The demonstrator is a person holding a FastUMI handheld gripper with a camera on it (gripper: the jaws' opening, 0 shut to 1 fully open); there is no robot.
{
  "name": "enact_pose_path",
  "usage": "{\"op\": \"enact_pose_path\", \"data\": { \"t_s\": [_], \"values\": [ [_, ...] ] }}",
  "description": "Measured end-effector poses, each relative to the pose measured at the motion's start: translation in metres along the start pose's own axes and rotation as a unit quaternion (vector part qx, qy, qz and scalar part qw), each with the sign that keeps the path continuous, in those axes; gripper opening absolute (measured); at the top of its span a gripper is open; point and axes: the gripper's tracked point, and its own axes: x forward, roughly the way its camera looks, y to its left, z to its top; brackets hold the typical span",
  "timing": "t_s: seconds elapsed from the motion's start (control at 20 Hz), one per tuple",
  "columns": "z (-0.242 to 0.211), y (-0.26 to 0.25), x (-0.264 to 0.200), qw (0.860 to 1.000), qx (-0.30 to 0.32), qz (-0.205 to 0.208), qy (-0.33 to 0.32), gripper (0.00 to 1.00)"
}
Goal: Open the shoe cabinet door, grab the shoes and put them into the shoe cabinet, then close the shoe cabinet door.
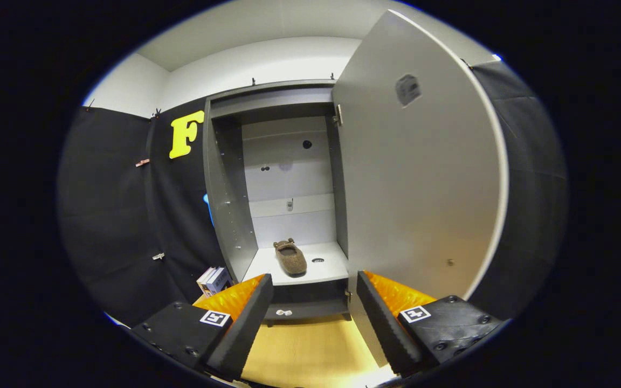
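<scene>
Gripper [315,315] jaws released, holding nothing; shoe [290,257] lying inside shoe cabinet [228,199] beyond fingers, door [418,167] swung open.

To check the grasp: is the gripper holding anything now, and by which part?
Nothing is held: the gripper is open, empty, before the cabinet, where the slipper lies.

- Even indoor light fills the booth, brightest on the pale wall above and the open cabinet door [418,178], which shows a soft sheen low on its face.
- Inside the shoe cabinet [289,178], the upper part sits in shadow; a slipper [290,257] casts a small, soft shadow on the shelf.
- Fisheye distortion bows the door's edge and the cabinet's sides.
- The gripper [315,318], fingers spread apart with nothing between them, looks slightly soft; a warm glare lies on the wooden floor [310,350].
</scene>
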Motion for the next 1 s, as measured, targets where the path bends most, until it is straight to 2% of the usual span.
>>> {"op": "enact_pose_path", "data": {
  "t_s": [0.3,0.5,0.75,1.0],
  "values": [
    [0.007,-0.066,-0.054,1.000,0.022,-0.008,-0.002,0.98],
    [0.015,-0.112,-0.072,0.999,0.015,-0.027,-0.019,0.98],
    [0.014,-0.174,-0.068,0.998,0.014,-0.062,-0.020,0.98],
    [0.009,-0.211,-0.036,0.998,0.016,-0.067,-0.014,0.98]
  ]
}}
